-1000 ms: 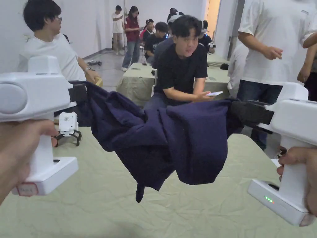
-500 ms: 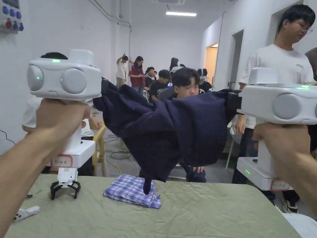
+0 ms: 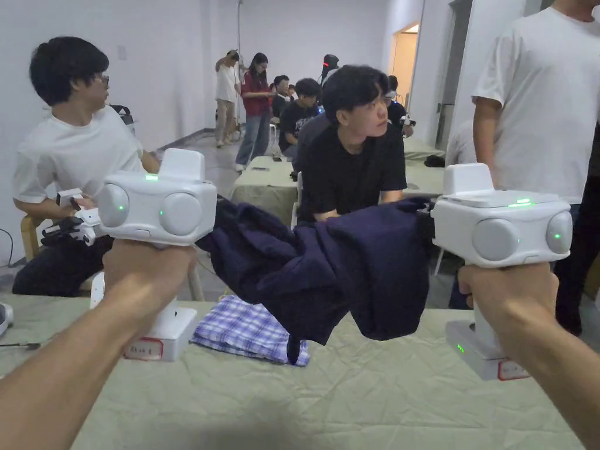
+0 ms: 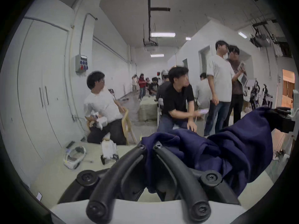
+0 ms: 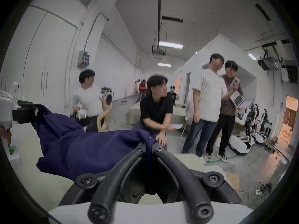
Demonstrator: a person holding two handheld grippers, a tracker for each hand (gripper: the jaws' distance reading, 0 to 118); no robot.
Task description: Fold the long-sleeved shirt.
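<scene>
Hanging bunched above the green table (image 3: 363,404), the navy shirt (image 3: 345,275) spans both tools: the left gripper (image 4: 149,147) and right gripper (image 5: 149,146) each pinch its cloth between closed jaws. Red-bordered labels on the handle bases are too small to read.

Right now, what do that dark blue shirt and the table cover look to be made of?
Navy shirt: seemingly soft matte knit, maybe cotton; it sags in thick folds. Table cover: pale green woven cloth, matte and creased all over; fibre unclear.
</scene>
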